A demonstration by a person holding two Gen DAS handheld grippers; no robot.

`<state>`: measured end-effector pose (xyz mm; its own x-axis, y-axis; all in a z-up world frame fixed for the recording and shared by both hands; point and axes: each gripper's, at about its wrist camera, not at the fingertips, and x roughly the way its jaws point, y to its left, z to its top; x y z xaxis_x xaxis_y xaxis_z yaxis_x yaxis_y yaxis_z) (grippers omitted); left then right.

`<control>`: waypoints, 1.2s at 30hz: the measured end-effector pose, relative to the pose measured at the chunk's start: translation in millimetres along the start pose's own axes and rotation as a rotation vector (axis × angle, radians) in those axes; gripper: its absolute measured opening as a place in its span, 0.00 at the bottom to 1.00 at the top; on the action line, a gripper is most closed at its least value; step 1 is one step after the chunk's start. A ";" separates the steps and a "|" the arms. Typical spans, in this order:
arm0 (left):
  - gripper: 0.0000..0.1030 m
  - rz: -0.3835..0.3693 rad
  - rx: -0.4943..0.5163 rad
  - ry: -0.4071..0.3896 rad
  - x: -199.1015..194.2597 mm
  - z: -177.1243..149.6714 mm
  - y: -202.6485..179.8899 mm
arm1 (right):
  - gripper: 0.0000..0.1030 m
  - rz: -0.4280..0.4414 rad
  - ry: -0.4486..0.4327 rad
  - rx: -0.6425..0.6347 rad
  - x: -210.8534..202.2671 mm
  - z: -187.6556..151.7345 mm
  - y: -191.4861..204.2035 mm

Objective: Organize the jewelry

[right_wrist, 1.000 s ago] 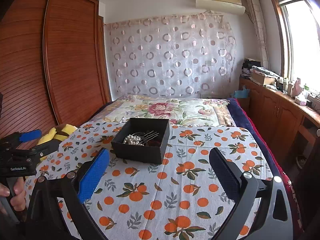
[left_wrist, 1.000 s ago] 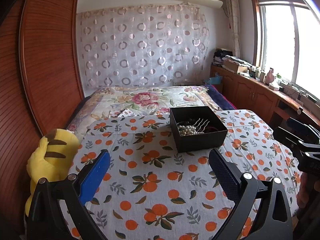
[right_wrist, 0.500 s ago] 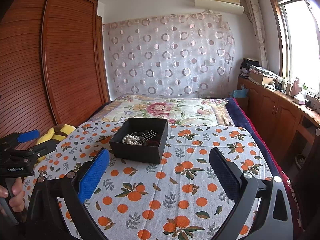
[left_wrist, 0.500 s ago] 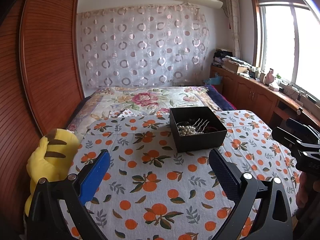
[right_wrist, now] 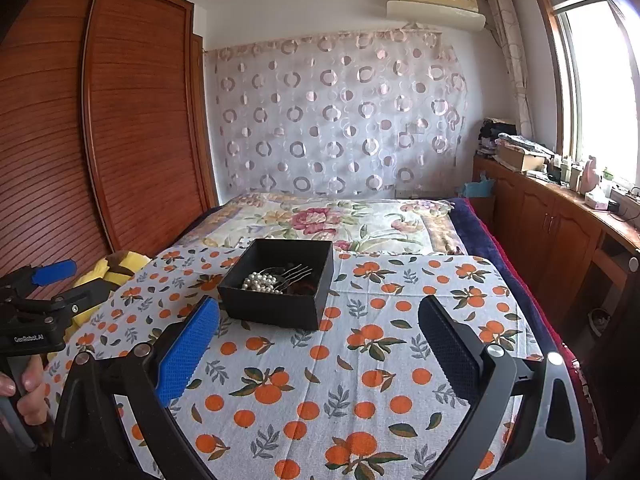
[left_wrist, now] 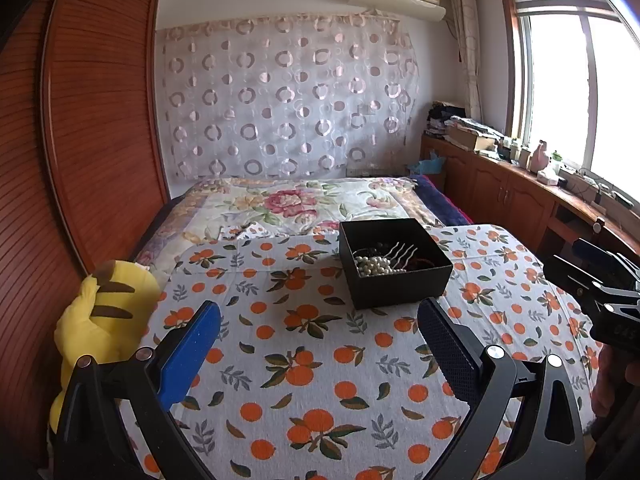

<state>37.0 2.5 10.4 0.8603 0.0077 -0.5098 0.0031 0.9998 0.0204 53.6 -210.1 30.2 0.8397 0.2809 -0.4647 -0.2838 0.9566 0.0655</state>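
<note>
A black open box [left_wrist: 394,262] stands on the orange-print cloth [left_wrist: 304,344]; it also shows in the right wrist view [right_wrist: 280,284]. Inside lie a white pearl string [left_wrist: 372,266], a silver hair comb [left_wrist: 402,254] and dark pieces; the pearls [right_wrist: 260,282] and comb [right_wrist: 294,274] show in the right view too. My left gripper [left_wrist: 318,332] is open and empty, short of the box. My right gripper [right_wrist: 318,332] is open and empty, also short of the box. Each gripper appears at the edge of the other's view: the right one [left_wrist: 600,280], the left one [right_wrist: 44,284].
A yellow plush toy [left_wrist: 100,320] lies at the cloth's left edge. A floral quilt [left_wrist: 296,204] covers the bed beyond the cloth. A wooden wardrobe [left_wrist: 80,120] runs along the left. Low wooden cabinets [left_wrist: 512,196] with clutter stand at the right under the window.
The right wrist view has shifted slightly, so the box sits a little lower in it. Both grippers stay open and nothing was picked up.
</note>
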 end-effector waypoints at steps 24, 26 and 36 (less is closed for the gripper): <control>0.92 0.000 -0.001 -0.002 -0.7 1.6 0.1 | 0.97 0.002 -0.002 0.002 0.5 -0.1 0.0; 0.93 -0.001 -0.002 -0.002 -0.8 1.5 0.0 | 0.97 0.001 -0.003 0.002 0.4 0.0 0.6; 0.92 0.001 -0.002 -0.001 0.5 3.2 -1.5 | 0.97 0.002 -0.004 0.002 0.3 0.3 1.2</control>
<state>39.1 1.0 12.9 0.8608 0.0084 -0.5089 0.0013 0.9998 0.0188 53.7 -208.8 30.4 0.8410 0.2830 -0.4611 -0.2845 0.9563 0.0680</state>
